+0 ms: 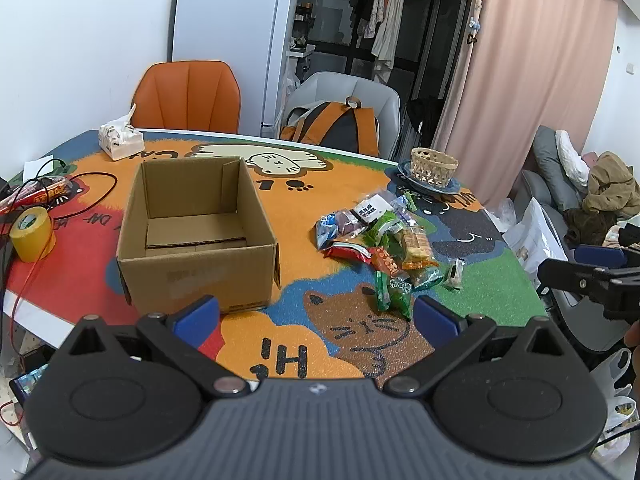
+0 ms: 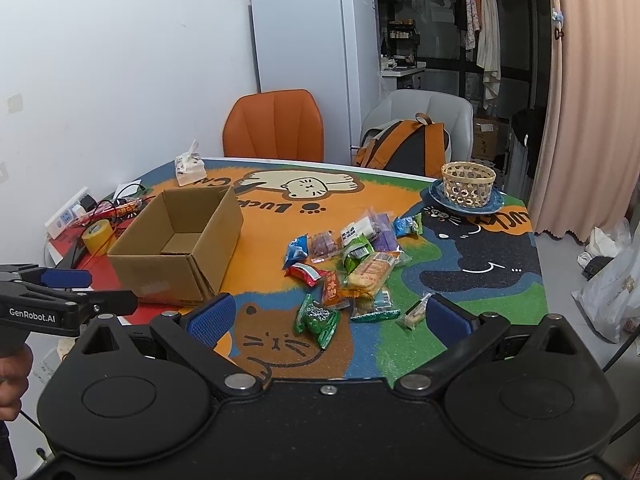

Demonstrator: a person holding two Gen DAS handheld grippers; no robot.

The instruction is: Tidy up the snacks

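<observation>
Hovering above the near edge of the desk (image 1: pixel 280 184), the left claw (image 1: pixel 316 316) gapes wide, nothing between its blue pads. Right claw (image 2: pixel 328 316) likewise spread and empty, low over the green packet (image 2: pixel 318 320). Snacks (image 2: pixel 352 256) lie heaped on the cat-print mat, right of the box (image 1: pixel 196 232), which sits open-topped and bare inside. A basket (image 2: pixel 468 182) rests on a plate behind.

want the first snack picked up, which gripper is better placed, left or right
Right, probably. The right gripper is open and faces the snack pile, with the green packet between its fingers. The open left gripper sits nearer the cardboard box.
</observation>
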